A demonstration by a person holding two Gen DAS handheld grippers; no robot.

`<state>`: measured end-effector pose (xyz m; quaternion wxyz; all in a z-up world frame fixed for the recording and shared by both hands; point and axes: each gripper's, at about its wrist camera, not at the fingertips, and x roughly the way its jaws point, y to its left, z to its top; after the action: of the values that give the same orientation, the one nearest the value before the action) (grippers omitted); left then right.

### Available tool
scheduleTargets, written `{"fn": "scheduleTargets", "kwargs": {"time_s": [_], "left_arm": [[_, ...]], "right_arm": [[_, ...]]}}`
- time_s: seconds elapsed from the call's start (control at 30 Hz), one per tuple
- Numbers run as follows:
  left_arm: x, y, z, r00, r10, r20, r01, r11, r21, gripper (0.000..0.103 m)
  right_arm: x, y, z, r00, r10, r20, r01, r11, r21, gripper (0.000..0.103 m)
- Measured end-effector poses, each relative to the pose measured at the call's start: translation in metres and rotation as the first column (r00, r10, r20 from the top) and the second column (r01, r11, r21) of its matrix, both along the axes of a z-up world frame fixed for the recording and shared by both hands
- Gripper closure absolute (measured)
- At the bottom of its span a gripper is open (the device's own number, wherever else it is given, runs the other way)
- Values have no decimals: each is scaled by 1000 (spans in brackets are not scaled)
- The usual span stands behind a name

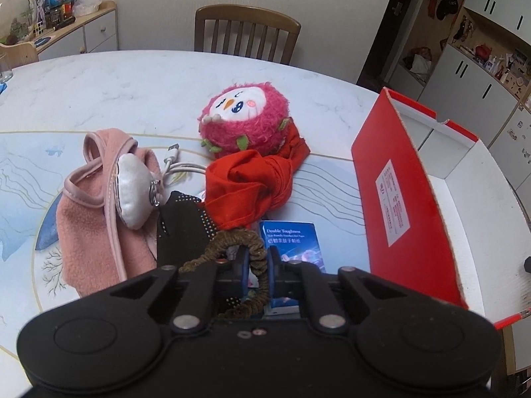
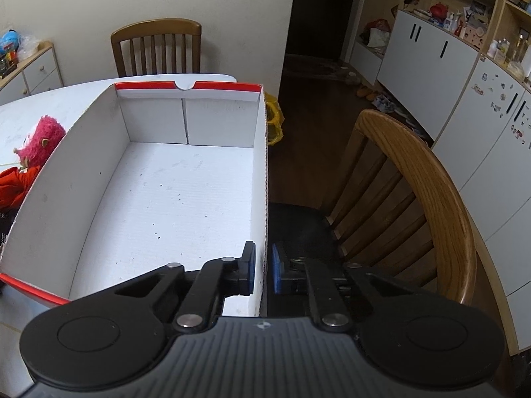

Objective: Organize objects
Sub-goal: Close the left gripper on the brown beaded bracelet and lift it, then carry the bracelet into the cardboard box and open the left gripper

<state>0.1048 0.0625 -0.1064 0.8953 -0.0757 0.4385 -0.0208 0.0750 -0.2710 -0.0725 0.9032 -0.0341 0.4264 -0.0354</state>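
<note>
My left gripper (image 1: 258, 260) is shut on a brown hair scrunchie (image 1: 232, 239), whose loop runs between the blue pads. Beyond it lie a blue tissue pack (image 1: 295, 242), a black dotted cloth (image 1: 182, 229), a knotted red cloth (image 1: 249, 182), a pink plush toy (image 1: 245, 116), a pink fleece pouch (image 1: 89, 225) with a white charm (image 1: 132, 189), and a white USB cable (image 1: 179, 162). The red and white cardboard box (image 1: 398, 182) stands to the right. My right gripper (image 2: 264, 267) is shut on the box's right wall (image 2: 260, 165), one pad inside and one outside. The box holds nothing.
A wooden chair (image 1: 247, 31) stands behind the marble table (image 1: 116, 83). Another wooden chair (image 2: 421, 199) sits just right of the box, past the table edge. A low cabinet (image 1: 83, 33) with clutter is at the back left, and white cupboards (image 2: 431, 66) at the right.
</note>
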Motion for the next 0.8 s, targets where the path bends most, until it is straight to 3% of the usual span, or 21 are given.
{"fn": "scheduleTargets", "kwargs": {"time_s": [0.6,0.8], "left_arm": [[-40,-23,42,996,32,80,-34,999,20,97],[-47,-46,72,990,-16,139,15,1000,9,96]], "right_arm": [[-7,-10,2,995,101,24,-102,995,21,99],[-9,-14,3,991,130,27,-131,991,33,99]]}}
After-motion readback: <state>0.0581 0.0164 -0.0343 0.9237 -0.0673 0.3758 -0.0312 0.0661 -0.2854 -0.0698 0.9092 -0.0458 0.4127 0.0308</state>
